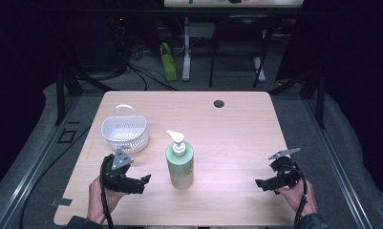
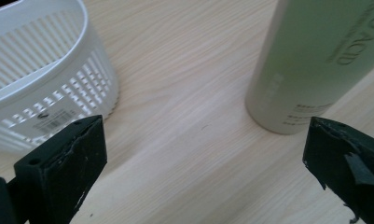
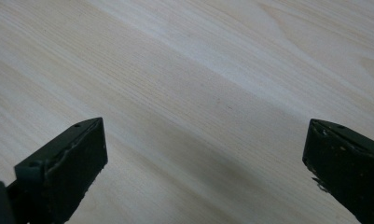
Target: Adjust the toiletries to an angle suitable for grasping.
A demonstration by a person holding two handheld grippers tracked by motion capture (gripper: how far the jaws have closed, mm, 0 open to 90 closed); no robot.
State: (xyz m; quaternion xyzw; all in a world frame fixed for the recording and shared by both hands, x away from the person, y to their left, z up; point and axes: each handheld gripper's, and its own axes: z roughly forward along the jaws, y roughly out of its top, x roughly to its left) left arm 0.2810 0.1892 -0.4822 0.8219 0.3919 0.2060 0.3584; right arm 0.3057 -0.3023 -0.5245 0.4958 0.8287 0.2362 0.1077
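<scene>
A pale green pump bottle (image 1: 180, 162) with a white pump head stands upright near the middle front of the wooden table (image 1: 227, 129). A white slotted basket (image 1: 124, 132) with a handle sits behind and to its left. My left gripper (image 1: 142, 183) rests low at the front left, open, its jaws pointing right toward the bottle. In the left gripper view the bottle (image 2: 315, 60) is ahead on the right and the basket (image 2: 45, 70) on the left, with bare wood between the jaws (image 2: 205, 158). My right gripper (image 1: 263, 183) is open at the front right over bare wood (image 3: 205, 154).
A dark round grommet hole (image 1: 219, 103) sits near the table's far edge. Beyond the table are cables, a green object (image 1: 168, 61) on the floor and the legs of another desk (image 1: 186, 47). Metal rails run along both sides.
</scene>
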